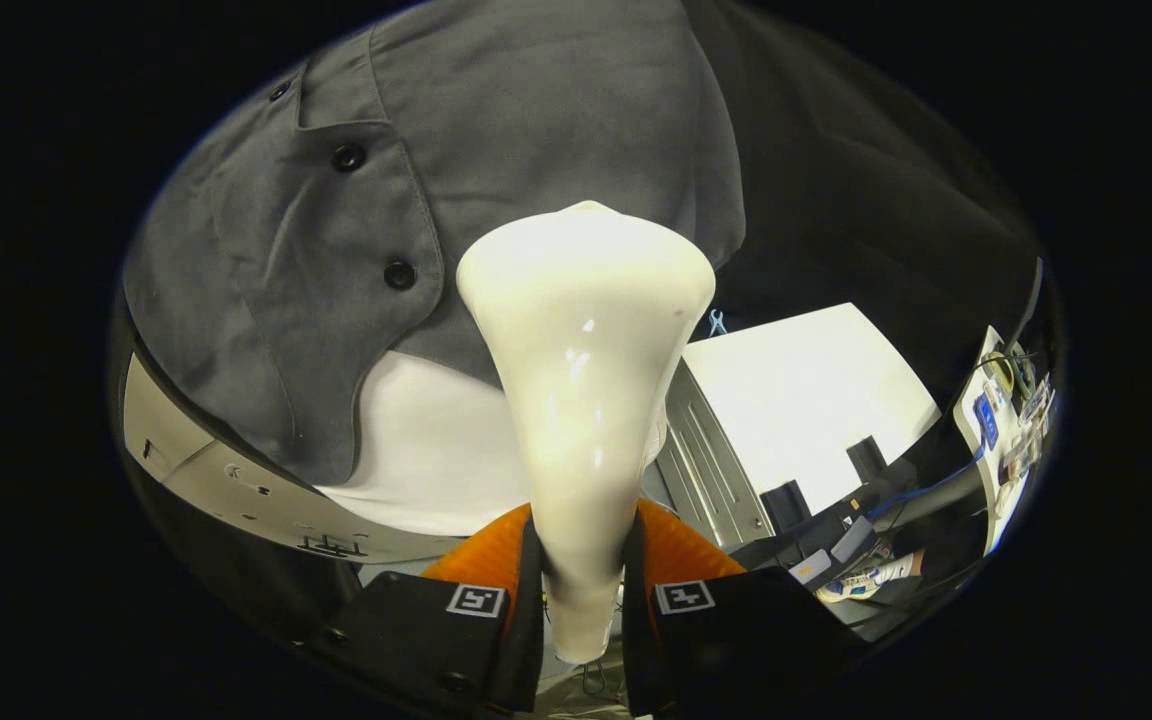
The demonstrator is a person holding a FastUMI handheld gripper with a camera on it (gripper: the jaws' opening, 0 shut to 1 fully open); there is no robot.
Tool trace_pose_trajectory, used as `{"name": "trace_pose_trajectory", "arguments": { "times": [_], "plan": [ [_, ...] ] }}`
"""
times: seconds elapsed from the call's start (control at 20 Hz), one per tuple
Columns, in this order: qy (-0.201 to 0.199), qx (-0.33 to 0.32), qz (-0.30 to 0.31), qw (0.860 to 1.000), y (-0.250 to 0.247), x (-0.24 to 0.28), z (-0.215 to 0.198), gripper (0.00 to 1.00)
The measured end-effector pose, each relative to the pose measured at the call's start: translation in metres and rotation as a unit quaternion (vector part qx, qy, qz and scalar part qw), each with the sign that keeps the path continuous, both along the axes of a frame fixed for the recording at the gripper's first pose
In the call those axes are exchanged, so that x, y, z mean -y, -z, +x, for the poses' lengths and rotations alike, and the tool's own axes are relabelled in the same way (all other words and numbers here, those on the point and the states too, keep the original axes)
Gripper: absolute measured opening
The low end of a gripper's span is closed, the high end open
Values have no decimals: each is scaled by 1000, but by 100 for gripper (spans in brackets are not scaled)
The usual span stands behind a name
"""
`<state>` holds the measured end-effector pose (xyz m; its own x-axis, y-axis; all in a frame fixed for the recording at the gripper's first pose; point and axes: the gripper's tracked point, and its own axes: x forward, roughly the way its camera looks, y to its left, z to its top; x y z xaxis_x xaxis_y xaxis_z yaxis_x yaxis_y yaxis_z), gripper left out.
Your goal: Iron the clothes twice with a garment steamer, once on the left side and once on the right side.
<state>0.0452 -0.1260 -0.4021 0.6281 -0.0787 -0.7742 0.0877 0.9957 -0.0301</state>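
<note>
Steamer (584,400), glossy cream, handle clamped between both fingers of my claw (582,600); fingers press its narrow lower stem from either side. Body widens upward into flared head just ahead of fingers. Head set against grey shirt (496,130), near button placket; three dark buttons (399,274) just left of head. White cloth (426,450) shows below shirt hem. Beyond, right of steamer: white counter (816,400), cables, small gear, too small to tell.

Glossy, smooth plastic on the garment steamer (584,370), clamped between both fingers of the gripper (582,600); behind the steamer, matt woven cloth on the shirt (356,250), with shiny plastic-looking buttons (399,274).
</note>
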Motion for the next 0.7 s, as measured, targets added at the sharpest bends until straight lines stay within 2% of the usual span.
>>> {"name": "trace_pose_trajectory", "arguments": {
  "times": [0.3, 0.7],
  "plan": [
    [6, 13, 3, 1000, -13, -1, -10, 41],
    [-5, 95, 10, 995, -115, -39, -13, 40]
  ]
}}
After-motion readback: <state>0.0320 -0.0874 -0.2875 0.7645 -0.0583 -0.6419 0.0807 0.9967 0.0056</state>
